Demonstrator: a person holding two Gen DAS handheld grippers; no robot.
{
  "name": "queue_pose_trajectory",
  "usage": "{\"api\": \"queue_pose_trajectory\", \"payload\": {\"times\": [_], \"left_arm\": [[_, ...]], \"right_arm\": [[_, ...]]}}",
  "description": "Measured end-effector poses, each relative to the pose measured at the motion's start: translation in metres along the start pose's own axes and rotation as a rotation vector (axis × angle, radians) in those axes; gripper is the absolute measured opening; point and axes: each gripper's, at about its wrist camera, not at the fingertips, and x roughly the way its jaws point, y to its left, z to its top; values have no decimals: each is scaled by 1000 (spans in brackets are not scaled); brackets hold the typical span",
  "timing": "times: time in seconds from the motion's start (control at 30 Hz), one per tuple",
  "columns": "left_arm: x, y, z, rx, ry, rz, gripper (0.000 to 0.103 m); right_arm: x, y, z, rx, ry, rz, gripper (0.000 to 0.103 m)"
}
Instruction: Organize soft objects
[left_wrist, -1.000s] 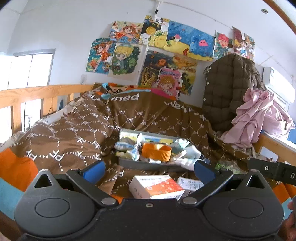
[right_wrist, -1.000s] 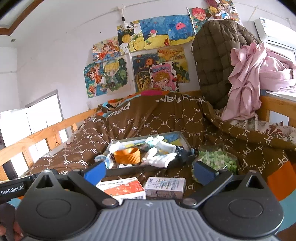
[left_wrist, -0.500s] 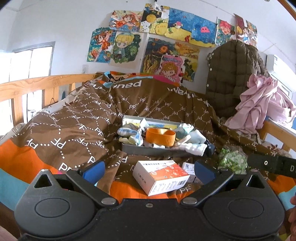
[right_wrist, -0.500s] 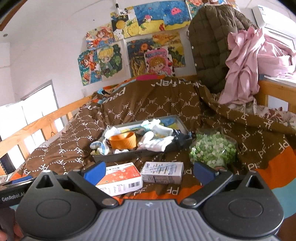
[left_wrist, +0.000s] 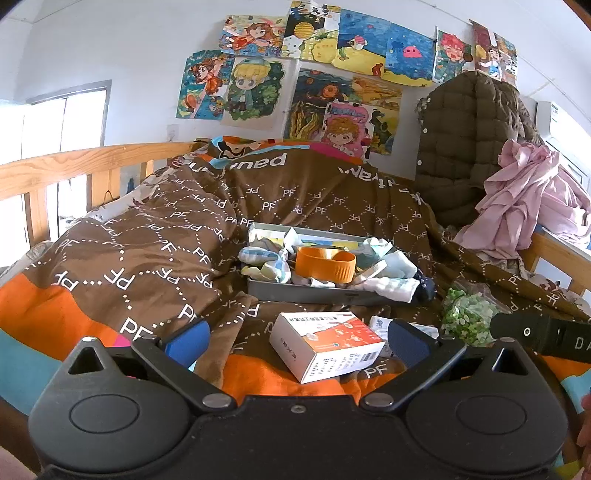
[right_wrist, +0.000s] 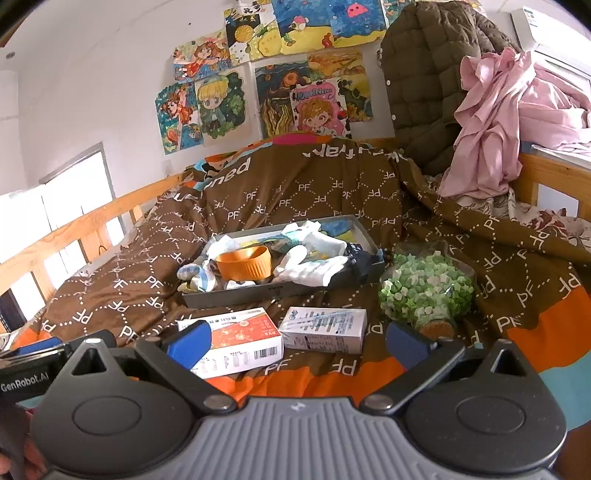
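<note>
A grey tray (left_wrist: 306, 293) (right_wrist: 266, 291) lies on the brown bedspread, holding several socks (left_wrist: 266, 260) (right_wrist: 314, 271) and an orange silicone cup (left_wrist: 325, 264) (right_wrist: 243, 263). Nearer me lie an orange-and-white box (left_wrist: 327, 343) (right_wrist: 240, 341), a small white box (right_wrist: 325, 328) and a bag of green-white pieces (right_wrist: 428, 286) (left_wrist: 465, 314). My left gripper (left_wrist: 297, 338) is open above the bed's near edge, with the orange-and-white box between its fingers' line of sight. My right gripper (right_wrist: 299, 341) is open too, holding nothing, short of both boxes.
A wooden bed rail (left_wrist: 74, 166) runs along the left. A brown quilted jacket (left_wrist: 469, 147) and pink clothes (right_wrist: 498, 122) hang at the back right over another wooden rail (right_wrist: 546, 170). Drawings cover the wall (left_wrist: 295, 74). The right gripper's body (left_wrist: 543, 332) shows beside the left.
Both grippers have risen and tilted down, so the tray and boxes now sit further inside the views. Both stay open. Nothing on the bed has moved.
</note>
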Motion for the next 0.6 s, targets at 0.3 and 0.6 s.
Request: {"api": "queue_pose_trajectory", "payload": {"times": [0.3, 0.6], "left_arm": [[4, 1, -1, -2, 20, 15, 102], [6, 0, -2, 4, 35, 19, 102]], "right_arm": [[4, 1, -1, -14, 19, -10, 103], [6, 5, -2, -42, 31, -5, 103]]}}
